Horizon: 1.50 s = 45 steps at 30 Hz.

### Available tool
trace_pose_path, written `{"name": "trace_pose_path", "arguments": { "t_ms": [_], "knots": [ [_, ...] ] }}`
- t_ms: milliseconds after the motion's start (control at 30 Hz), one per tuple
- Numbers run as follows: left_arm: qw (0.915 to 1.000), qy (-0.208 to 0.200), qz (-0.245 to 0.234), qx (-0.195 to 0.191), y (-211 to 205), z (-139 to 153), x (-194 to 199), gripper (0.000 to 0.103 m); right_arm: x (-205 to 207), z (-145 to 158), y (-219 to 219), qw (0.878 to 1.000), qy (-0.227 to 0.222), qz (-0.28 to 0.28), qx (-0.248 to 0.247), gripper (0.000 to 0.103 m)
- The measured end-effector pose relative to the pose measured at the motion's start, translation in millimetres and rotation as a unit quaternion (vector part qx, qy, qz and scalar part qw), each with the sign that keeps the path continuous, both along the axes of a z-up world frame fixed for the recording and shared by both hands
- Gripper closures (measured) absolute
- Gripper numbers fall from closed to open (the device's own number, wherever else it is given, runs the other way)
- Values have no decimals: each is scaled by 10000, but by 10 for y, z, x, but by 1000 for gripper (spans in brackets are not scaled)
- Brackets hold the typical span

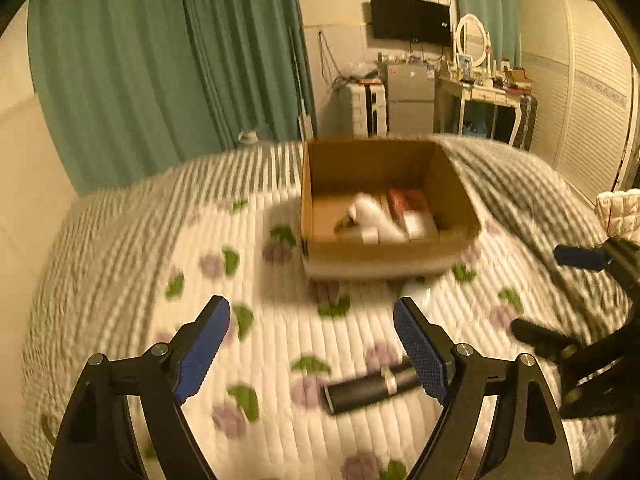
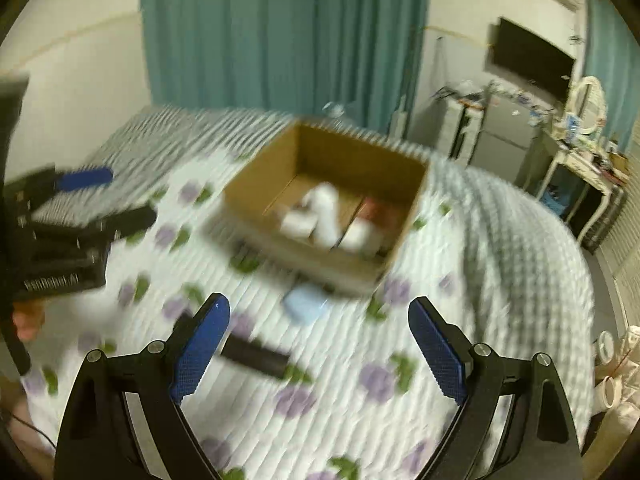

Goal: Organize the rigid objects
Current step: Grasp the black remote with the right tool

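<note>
A cardboard box (image 1: 452,188) stands on the flowered quilt and holds white and red items; it also shows in the right wrist view (image 2: 408,200). A black tube (image 1: 372,388) lies on the quilt just inside my left gripper's right finger; in the right wrist view the black tube (image 2: 256,356) lies ahead of the left finger. A light blue object (image 2: 306,304) lies in front of the box. My left gripper (image 1: 312,344) is open and empty. My right gripper (image 2: 320,344) is open and empty. Both views are blurred.
The bed's quilt (image 1: 280,360) fills the foreground. Green curtains (image 1: 160,60) hang behind. A fridge (image 1: 410,96), a dressing table (image 1: 480,92) and a wall TV (image 1: 410,18) stand at the far wall. The other gripper shows at the right edge (image 1: 580,260) and at the left edge (image 2: 84,178).
</note>
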<state>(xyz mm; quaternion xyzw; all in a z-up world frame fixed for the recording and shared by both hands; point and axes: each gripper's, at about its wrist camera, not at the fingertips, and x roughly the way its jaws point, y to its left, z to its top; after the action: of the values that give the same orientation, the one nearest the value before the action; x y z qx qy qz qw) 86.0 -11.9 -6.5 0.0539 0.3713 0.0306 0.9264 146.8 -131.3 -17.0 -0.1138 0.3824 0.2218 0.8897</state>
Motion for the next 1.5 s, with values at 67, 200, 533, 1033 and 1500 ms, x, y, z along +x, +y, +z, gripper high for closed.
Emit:
{"name": "trace_pose_path", "arguments": {
  "t_ms": [67,200,533,1033,1500],
  "knots": [
    [9994,261,79,-217,77,-285,-43,17,-82,-279,107,9996,87,183,-188,12],
    [9958,595,264,-649,307,-741,-65,17,-139,-770,311,9970,253,533,-508,12],
    [9961,557,665,-164,606,-990,-67,17,12,-1427,886,9794,183,1410,-1432,15],
    [9929,600,1009,-209,755,-985,-86,17,78,-1474,1234,9771,24,1577,-1428,65],
    [9911,705,1065,-369,814,-1054,-67,17,360,-1438,1253,9903,596,1052,-683,75]
  ]
}}
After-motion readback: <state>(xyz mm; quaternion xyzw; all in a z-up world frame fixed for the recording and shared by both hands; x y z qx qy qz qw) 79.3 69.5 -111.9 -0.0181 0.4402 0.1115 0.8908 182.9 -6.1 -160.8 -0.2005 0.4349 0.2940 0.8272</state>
